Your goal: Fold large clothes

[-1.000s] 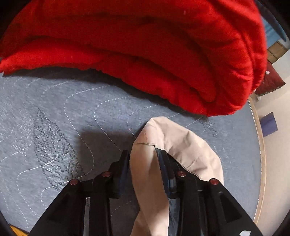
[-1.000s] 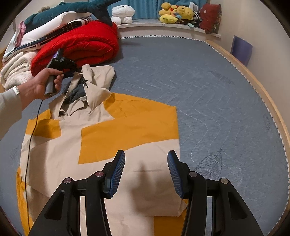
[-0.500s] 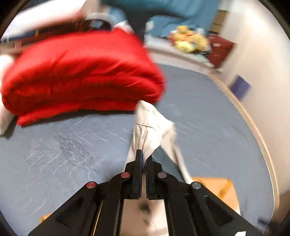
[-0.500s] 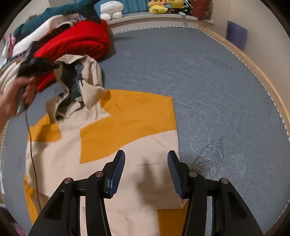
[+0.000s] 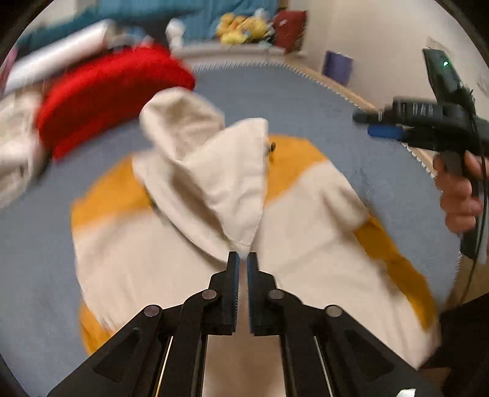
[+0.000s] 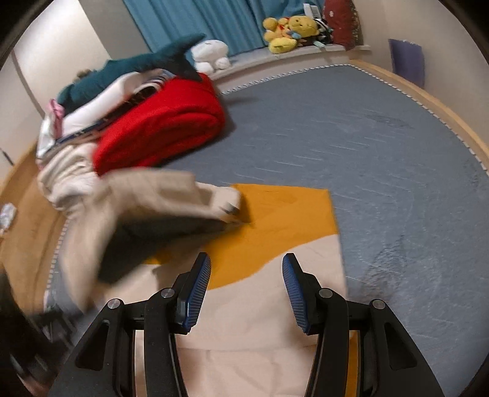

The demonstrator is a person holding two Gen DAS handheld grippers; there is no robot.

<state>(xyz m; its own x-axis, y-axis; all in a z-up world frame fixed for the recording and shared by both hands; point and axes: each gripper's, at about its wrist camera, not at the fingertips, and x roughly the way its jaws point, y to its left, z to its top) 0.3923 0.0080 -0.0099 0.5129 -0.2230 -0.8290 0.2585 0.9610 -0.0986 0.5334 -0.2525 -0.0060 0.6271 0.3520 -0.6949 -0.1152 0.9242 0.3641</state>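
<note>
A folded red blanket [image 6: 159, 128] lies on the grey bed [image 6: 351, 146]. A toy shark [image 6: 128, 73] rests on the pile behind it. Yellow soft toys [image 6: 287, 30] sit on the ledge by a blue curtain [image 6: 198, 21].

The left gripper [image 5: 241, 259] has its fingers [image 5: 233, 271] drawn almost together, a narrow slit between them, pinching a corner of cloth at their tips. The right gripper [image 6: 247, 268] has its fingers [image 6: 200, 282] spread wide apart with nothing between them. From the left wrist view the right gripper [image 5: 382, 123] appears side-on, raised, with the person's right hand [image 5: 458, 189] wrapped around its handle.
</note>
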